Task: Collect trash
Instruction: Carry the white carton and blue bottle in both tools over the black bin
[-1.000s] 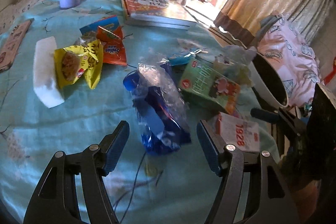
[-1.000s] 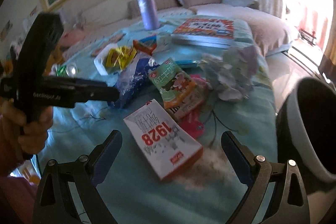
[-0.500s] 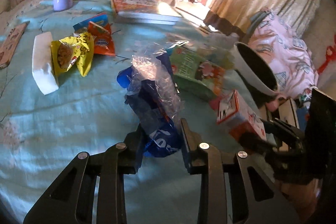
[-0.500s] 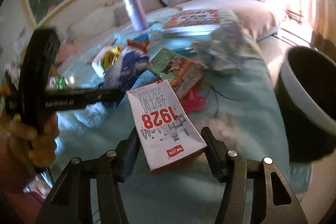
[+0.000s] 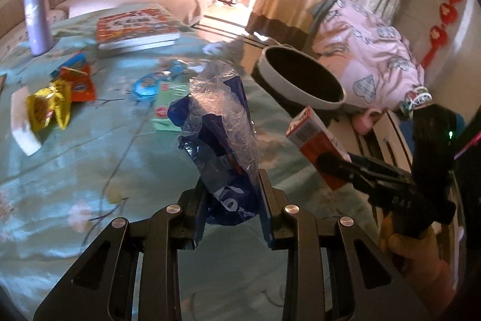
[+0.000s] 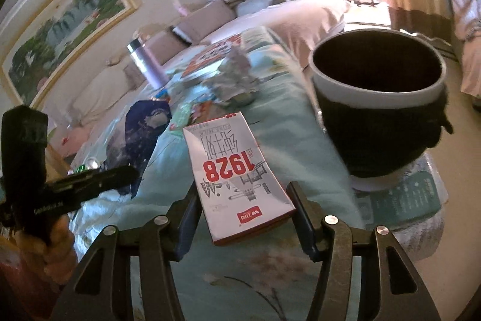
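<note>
The bin (image 6: 379,98) is my landmark: a round pail with a pale rim and dark inside, standing just off the edge of the bed (image 5: 90,170), open mouth up. Everything I still have to collect lies on the bed beyond it.

My right tongs (image 6: 245,220) are closed narrow on the milk carton (image 6: 237,173), a flat white box printed with a red 1928, held clear of the bed and near the bin's rim. My left tongs (image 5: 231,202) are pinched on the blue plastic bag (image 5: 222,140), a crumpled wrapper with a clear crinkly top, lifted and farther from the bin than the carton.

My worry is that both loads head for one mouth. I judge the two tongs could knock together over the rim if they arrive at once. The bag is limp and gripped only at its lower end, so it may drape over the rim and slide out. The carton is held by its edges and could twist loose.

Farther from the bin lie a crumpled paper wad (image 6: 237,77), a green packet (image 5: 168,107), and yellow (image 5: 48,109) and orange snack wrappers (image 5: 79,81).
</note>
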Action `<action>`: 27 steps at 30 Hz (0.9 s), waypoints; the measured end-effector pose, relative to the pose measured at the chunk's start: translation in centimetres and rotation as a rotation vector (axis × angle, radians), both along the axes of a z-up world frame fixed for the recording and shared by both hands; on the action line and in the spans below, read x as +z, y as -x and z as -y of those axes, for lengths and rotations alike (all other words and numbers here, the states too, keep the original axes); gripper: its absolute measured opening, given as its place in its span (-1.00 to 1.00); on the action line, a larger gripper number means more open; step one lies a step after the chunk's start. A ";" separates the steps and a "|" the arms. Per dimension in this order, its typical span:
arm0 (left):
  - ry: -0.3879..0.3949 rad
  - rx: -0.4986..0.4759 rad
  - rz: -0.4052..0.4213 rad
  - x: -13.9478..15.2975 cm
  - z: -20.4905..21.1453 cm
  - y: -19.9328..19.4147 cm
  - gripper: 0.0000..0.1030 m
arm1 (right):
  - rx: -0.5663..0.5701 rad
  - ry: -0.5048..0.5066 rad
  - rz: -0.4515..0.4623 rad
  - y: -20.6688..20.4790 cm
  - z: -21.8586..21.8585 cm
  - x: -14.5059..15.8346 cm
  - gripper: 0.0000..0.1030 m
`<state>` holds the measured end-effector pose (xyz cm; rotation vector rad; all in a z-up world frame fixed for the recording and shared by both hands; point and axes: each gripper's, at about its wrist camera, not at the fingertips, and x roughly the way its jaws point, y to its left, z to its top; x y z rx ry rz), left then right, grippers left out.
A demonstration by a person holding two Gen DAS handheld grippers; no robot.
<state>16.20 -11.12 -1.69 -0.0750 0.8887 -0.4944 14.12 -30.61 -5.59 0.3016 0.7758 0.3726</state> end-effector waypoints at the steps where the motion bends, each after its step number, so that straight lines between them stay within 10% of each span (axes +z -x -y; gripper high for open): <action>1: -0.001 -0.011 -0.003 -0.1 0.5 -0.1 -0.46 | -0.010 -0.002 0.002 0.0 0.3 0.1 0.10; 27: -0.051 -0.168 0.014 1.1 10.5 -4.2 -0.46 | -0.196 -0.013 0.039 -3.2 8.2 2.8 0.09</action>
